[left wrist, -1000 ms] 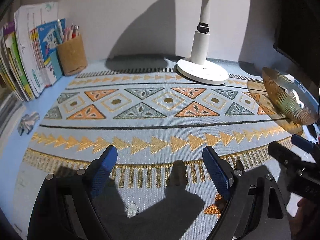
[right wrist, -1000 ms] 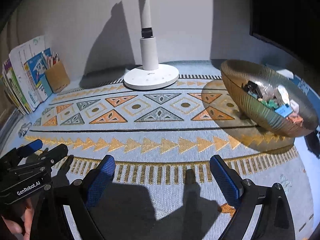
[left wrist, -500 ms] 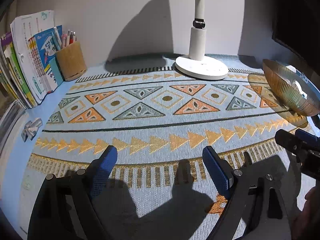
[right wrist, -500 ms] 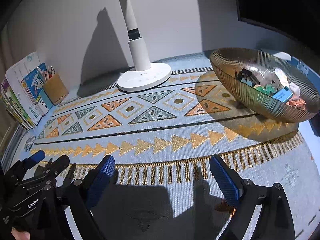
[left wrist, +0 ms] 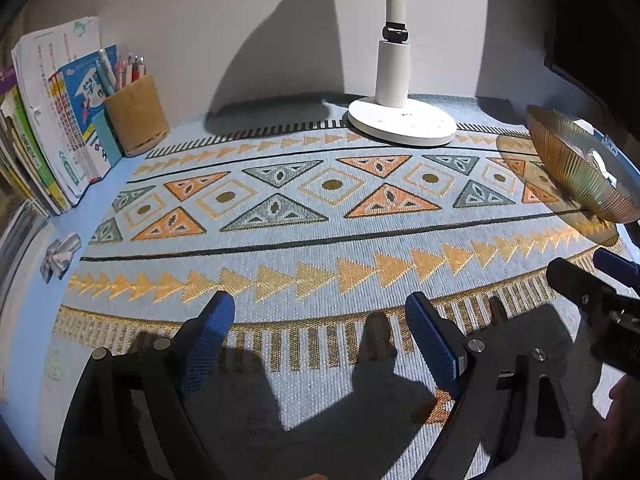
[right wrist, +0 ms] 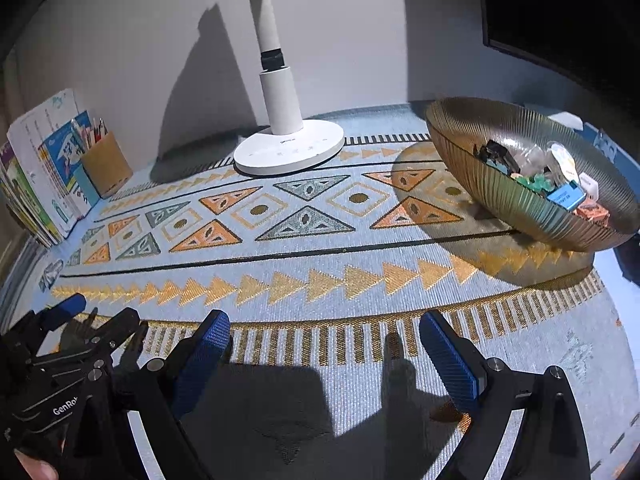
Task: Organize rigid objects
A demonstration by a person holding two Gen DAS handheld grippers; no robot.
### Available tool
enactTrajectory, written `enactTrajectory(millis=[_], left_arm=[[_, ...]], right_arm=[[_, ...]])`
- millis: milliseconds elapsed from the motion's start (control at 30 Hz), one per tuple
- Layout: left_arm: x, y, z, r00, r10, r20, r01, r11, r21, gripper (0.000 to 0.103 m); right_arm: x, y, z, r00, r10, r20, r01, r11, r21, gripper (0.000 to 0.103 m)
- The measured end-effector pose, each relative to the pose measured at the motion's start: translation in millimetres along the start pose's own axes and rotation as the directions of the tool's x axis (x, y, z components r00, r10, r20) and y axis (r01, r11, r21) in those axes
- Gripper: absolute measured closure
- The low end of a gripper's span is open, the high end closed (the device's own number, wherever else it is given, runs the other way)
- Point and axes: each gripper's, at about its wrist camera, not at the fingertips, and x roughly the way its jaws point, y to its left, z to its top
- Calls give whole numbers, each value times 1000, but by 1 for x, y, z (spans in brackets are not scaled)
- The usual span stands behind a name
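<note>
**Hovering grippers, both empty, above the patterned mat**

Both grippers are held low over a blue woven mat (left wrist: 320,216) patterned with orange and grey triangles. The left gripper (left wrist: 320,332) is seen with its blue-padded fingers (left wrist: 208,336) spread wide, and nothing is held between them. The right gripper (right wrist: 326,350) is likewise released, its blue pads (right wrist: 450,362) well apart with only bare mat between them. Each gripper is caught at the edge of the other's view: the right one appears at the right border of the left wrist view, the left one at the lower left of the right wrist view, where a fingertip of the person (right wrist: 38,470) is also glimpsed.

A ribbed amber glass bowl (right wrist: 500,196) is set on the mat's right end, well apart from both grippers. Small rigid objects (right wrist: 544,178) are piled inside it, among them black, green, blue, white and orange pieces; what each is cannot be told.

A white lamp base (right wrist: 290,150) is placed at the far edge of the mat, near the wall. At the far left, a brown pen holder (left wrist: 136,118) filled with pens is stood just beside a row of upright books (left wrist: 52,120). A small silvery item (left wrist: 60,254) is left on the table off the mat's left end; its nature cannot be made out.
</note>
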Motion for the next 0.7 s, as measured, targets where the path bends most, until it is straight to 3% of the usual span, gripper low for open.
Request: enactTrajectory(millis=[267,700], left_arm=[[2,4,0,1000,-23,-16,23,999,-22,17],[2,3,-1,999,-26,-20,26,999,-32,17]], right_arm=[[1,12,-1,999,-41,8,41,997,-70,8],[1,12,-1,999,-44,0,44,997,-70,8]])
